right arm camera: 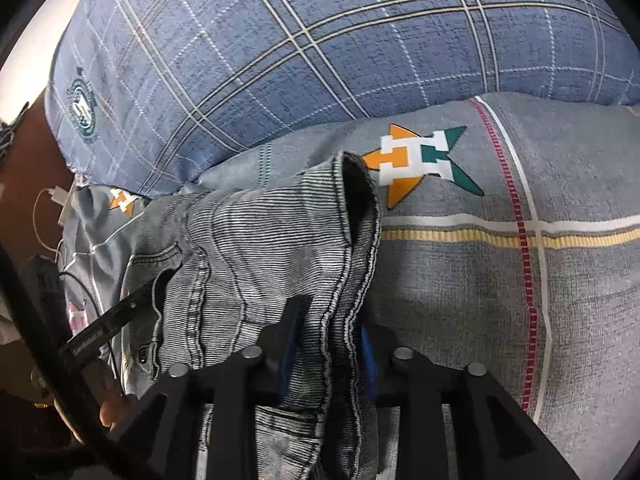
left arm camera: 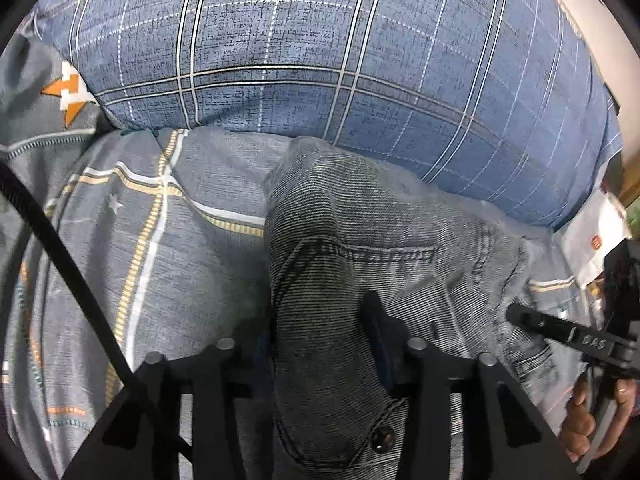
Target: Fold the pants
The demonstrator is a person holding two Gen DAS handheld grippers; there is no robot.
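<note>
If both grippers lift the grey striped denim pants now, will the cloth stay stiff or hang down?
The grey striped denim pants already bunch and crease, so they would probably sag between the left gripper and right gripper. Thick seams suggest moderate weight, unlikely to slip.

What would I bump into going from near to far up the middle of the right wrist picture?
Right tool shut on the pants → bedsheet with a star print → blue checked pillow.

Right gripper (right arm camera: 326, 344) pinches grey pants (right arm camera: 256, 240) bunched on the bedsheet (right arm camera: 460, 280).
</note>
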